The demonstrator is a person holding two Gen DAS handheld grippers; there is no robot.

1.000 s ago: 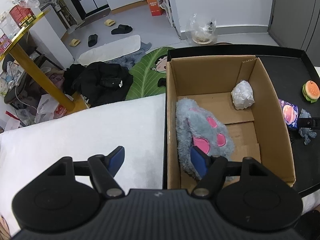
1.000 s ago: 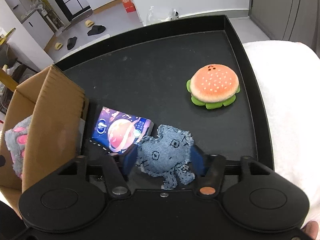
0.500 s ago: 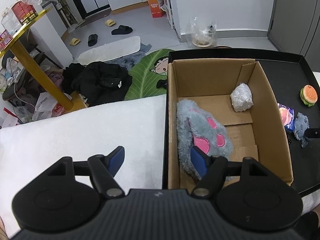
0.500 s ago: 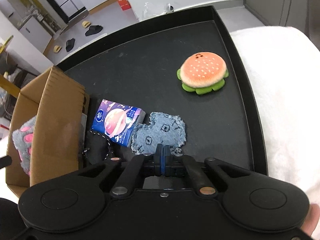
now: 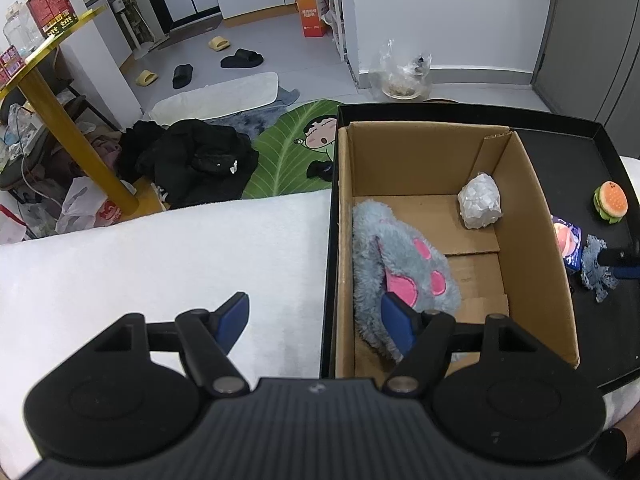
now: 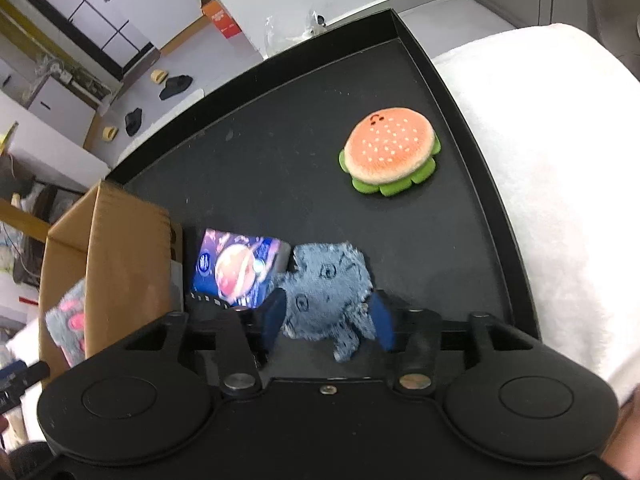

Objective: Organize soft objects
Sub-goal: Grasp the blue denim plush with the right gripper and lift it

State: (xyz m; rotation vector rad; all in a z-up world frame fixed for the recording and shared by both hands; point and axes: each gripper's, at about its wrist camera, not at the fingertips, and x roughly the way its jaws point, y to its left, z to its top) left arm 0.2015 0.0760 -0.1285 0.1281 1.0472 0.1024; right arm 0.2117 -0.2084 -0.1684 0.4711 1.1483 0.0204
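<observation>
Right hand-held gripper [image 6: 326, 318] jaws just reopened, released, denim plush [image 6: 326, 292] between them; left hand-held gripper [image 5: 316, 316] released over cardboard box [image 5: 532, 216], farther away.

A white plush-covered bench [image 5: 168, 256] carried a black tray [image 6: 280, 168]. On the tray sat an open cardboard box [image 5: 532, 240] at its left, and beside it a blue packet [image 6: 236, 268], a denim toy [image 6: 324, 284] and a burger plush [image 6: 390, 150], well apart.
</observation>
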